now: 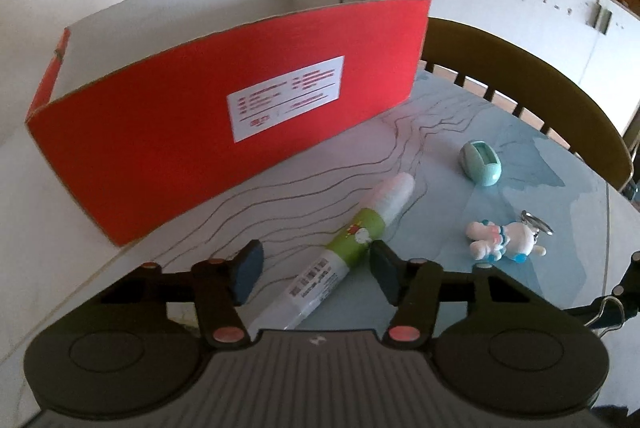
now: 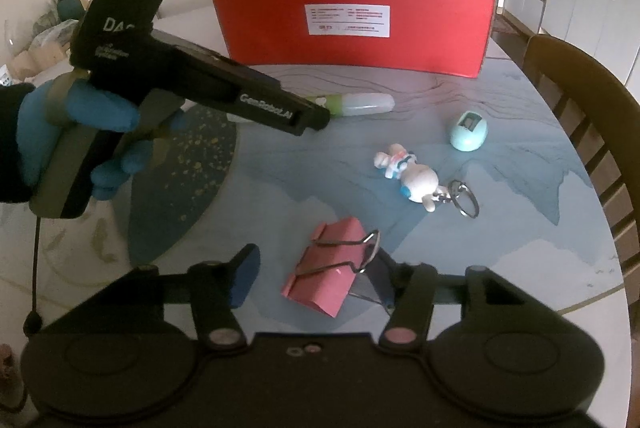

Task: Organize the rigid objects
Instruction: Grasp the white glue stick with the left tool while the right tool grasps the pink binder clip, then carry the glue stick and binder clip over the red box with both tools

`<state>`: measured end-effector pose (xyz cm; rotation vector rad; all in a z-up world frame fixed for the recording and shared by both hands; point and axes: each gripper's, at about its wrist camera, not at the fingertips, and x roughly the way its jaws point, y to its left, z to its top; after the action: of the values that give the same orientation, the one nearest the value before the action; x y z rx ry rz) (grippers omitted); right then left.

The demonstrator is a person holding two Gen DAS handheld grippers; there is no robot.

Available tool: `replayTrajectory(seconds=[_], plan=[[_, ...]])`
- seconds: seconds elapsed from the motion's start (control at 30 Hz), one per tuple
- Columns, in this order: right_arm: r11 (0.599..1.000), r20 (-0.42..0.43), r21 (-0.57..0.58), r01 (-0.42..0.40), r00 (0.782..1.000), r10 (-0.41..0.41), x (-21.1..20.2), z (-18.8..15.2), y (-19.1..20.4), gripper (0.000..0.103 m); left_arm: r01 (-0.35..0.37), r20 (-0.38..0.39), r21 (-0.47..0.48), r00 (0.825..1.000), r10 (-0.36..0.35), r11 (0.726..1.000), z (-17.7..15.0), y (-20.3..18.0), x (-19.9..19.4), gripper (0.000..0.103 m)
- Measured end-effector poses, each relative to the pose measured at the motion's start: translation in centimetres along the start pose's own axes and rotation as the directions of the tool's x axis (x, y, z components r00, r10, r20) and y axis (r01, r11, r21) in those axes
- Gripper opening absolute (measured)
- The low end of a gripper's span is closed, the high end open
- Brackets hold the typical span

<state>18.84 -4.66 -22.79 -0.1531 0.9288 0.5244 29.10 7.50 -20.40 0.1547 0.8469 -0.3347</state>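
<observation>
On the desk (image 2: 280, 196), the left gripper (image 1: 316, 270) straddles a glue pen (image 1: 352, 242) at the lower centre of its view; the right pad touches the green label, the left pad stands clear, so nothing is clamped. The right gripper (image 2: 312, 278) brackets a pink binder clip (image 2: 326, 268) low in its view, with a gap at the left pad, not gripping. A red cardboard box (image 2: 356, 24) stands open at the top centre. Right of centre lie a white figurine keychain (image 2: 416, 180) and a teal egg-shaped object (image 2: 469, 133). A blue-gloved hand (image 2: 76, 132) holds the left tool.
</observation>
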Motion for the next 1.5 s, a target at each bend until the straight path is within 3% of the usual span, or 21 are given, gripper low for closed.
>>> replayTrajectory(seconds=[0.17,0.37,0.53,0.57,0.83,1.13,1.5], plan=[[1.0,-0.004,-0.016,0.023,1.0,-0.023,0.2,0.0,0.0,0.042,0.017,-0.001,0.037,1.0,-0.017,0.999,0.2,-0.8,0.1,0.033],[0.999,-0.005,-0.026,0.03,1.0,-0.03,0.1,0.0,0.2,0.037,0.019,-0.015,0.037,1.0,-0.018,0.999,0.3,-1.4,-0.1,0.017],[1.0,-0.005,-0.002,0.019,1.0,-0.019,-0.1,0.1,-0.1,0.035,0.003,-0.025,0.0,1.0,-0.003,1.0,0.1,-1.4,-0.4,0.017],[1.0,-0.004,0.007,0.016,1.0,-0.016,-0.2,0.1,-0.2,0.025,-0.002,-0.027,-0.005,1.0,0.002,1.0,-0.1,-1.4,-0.6,0.017],[0.999,-0.008,0.035,0.012,1.0,-0.011,-1.2,-0.1,-0.4,0.02,-0.015,-0.038,-0.063,0.999,0.012,0.998,-1.3,-1.2,-2.4,0.017],[0.998,0.027,0.069,-0.003,1.0,0.001,-3.5,0.0,-0.4,0.002,-0.009,-0.018,-0.106,1.0,0.007,0.994,-2.2,-1.4,-5.4,0.017],[0.996,0.104,0.079,-0.032,0.994,0.024,-7.2,1.2,0.1,0.001,0.0,0.025,-0.142,1.0,0.004,0.99,-2.5,-2.1,-10.2,0.017]])
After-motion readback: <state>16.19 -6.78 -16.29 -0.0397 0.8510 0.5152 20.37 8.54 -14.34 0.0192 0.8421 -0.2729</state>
